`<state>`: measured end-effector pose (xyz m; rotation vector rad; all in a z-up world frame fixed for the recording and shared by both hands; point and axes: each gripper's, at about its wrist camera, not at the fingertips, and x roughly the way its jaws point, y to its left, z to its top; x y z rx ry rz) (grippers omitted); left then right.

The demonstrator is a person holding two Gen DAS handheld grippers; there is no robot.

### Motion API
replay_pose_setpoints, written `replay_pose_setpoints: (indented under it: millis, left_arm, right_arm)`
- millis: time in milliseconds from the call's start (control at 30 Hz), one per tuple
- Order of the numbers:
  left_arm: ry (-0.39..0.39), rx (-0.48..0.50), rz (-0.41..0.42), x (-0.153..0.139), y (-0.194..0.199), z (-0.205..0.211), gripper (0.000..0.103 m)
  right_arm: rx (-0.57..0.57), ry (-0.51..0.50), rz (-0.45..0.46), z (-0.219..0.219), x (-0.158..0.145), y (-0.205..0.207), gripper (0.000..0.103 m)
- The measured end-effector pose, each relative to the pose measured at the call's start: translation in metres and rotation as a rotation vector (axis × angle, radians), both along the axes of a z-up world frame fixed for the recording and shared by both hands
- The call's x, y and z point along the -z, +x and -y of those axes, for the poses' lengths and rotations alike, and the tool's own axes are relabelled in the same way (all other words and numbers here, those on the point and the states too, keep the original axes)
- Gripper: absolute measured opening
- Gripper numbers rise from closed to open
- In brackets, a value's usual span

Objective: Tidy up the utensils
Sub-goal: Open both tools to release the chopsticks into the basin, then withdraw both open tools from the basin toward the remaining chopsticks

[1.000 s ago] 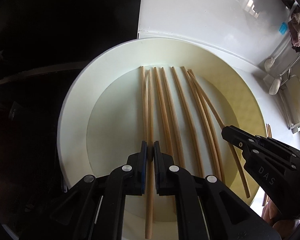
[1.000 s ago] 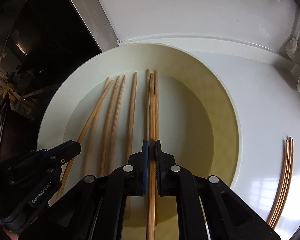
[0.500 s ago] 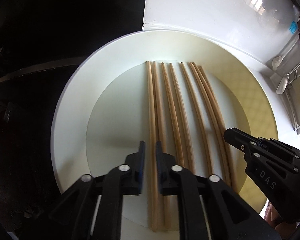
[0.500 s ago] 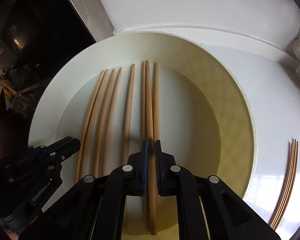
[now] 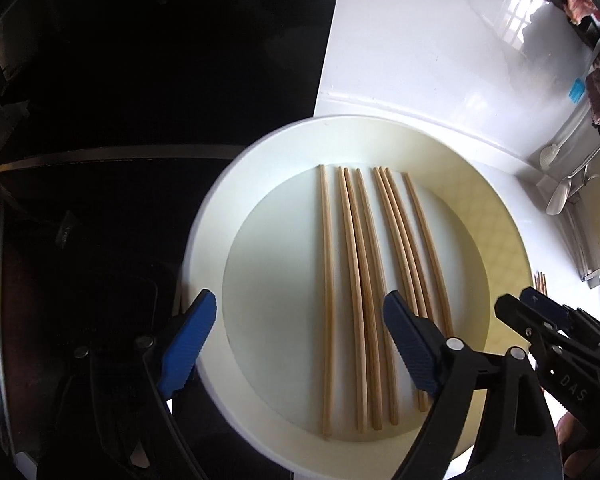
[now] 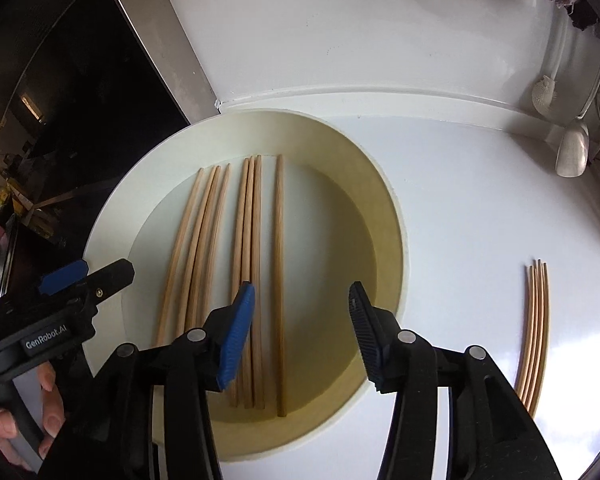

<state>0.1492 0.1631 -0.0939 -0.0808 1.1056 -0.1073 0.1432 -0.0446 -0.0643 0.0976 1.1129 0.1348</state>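
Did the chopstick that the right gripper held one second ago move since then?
Yes. Its jaws have just been opening; that chopstick now lies alone on the plate, right of the others, nearer the plate's right wall.

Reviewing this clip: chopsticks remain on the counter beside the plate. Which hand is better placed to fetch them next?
Probably the right. The loose chopsticks lie on the counter beyond the plate's right edge, nearest the right gripper, which is open and empty. The left gripper, also open, hovers over the plate's far side.
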Motion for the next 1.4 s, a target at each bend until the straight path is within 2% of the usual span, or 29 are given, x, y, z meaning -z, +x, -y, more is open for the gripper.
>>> replay_pose_setpoints:
  millis: [300, 567, 833, 1100, 1267, 1400]
  left_arm:
    - [0.020, 0.014, 0.038, -0.020, -0.024, 0.001, 0.086]
    - [0.023, 0.067, 0.047, -0.029, -0.047, 0.023, 0.086]
    - [0.027, 0.136, 0.049, -0.034, -0.067, 0.080, 0.086]
    - [-0.001, 0.152, 0.059, -0.042, -0.106, 0.147, 0.086]
    - [0.003, 0.149, 0.063, -0.046, -0.134, 0.185, 0.087]
    - [0.037, 0.134, 0.051, -0.044, -0.156, 0.211, 0.087]
  right_arm:
    - [0.024, 0.009, 0.032, 0.009, -0.020, -0.036, 0.053]
    - [0.077, 0.025, 0.043, 0.035, -0.023, -0.067, 0.056]
    - [0.137, 0.029, 0.048, 0.086, -0.024, -0.096, 0.059]
    - [0.174, 0.026, 0.048, 0.167, -0.021, -0.138, 0.061]
    - [0.163, 0.006, 0.061, 0.214, -0.014, -0.161, 0.061]
    - [0.140, 0.011, 0.062, 0.243, -0.001, -0.173, 0.061]
